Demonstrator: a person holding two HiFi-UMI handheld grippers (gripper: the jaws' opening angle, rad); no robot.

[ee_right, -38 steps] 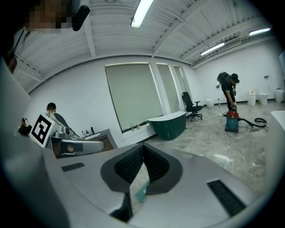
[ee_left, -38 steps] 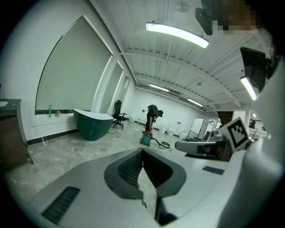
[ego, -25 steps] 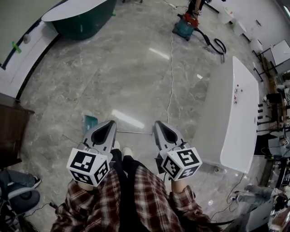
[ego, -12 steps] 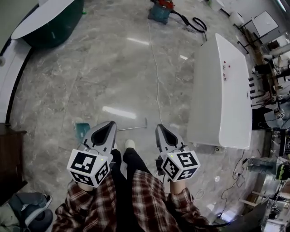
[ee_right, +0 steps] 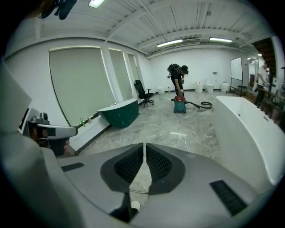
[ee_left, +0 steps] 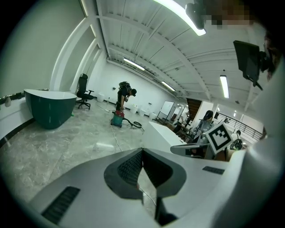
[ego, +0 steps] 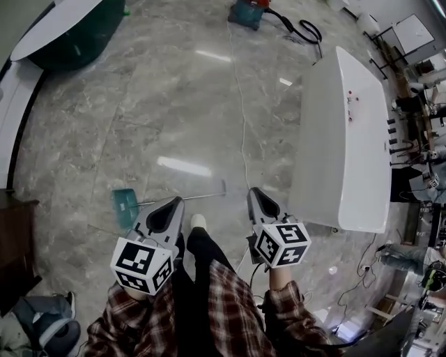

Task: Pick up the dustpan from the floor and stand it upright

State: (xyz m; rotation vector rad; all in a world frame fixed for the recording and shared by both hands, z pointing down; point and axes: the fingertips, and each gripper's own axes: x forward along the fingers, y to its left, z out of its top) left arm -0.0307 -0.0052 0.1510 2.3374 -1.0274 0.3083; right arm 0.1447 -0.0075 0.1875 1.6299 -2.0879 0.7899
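Observation:
A teal dustpan [ego: 124, 206] lies flat on the grey marble floor, its long thin metal handle [ego: 195, 197] running off to the right. In the head view my left gripper [ego: 171, 203] hangs just right of the pan, its tip over the handle, well above the floor. My right gripper [ego: 255, 192] is held past the handle's far end. Both are shut with nothing between them, as the left gripper [ee_left: 142, 151] and the right gripper [ee_right: 144, 144] show in their own views. Neither touches the dustpan.
A white bathtub [ego: 348, 139] stands close on the right, a dark green tub [ego: 70, 31] at the far left. A cable [ego: 242, 118] runs across the floor to a vacuum [ego: 245, 12]. My shoe [ego: 198, 222] is between the grippers. A dark cabinet [ego: 14, 244] stands left.
Both grippers have moved forward and down, and tilted lower. The dustpan, earlier half hidden behind the left gripper, now shows in full to its left. Jaws stay shut.

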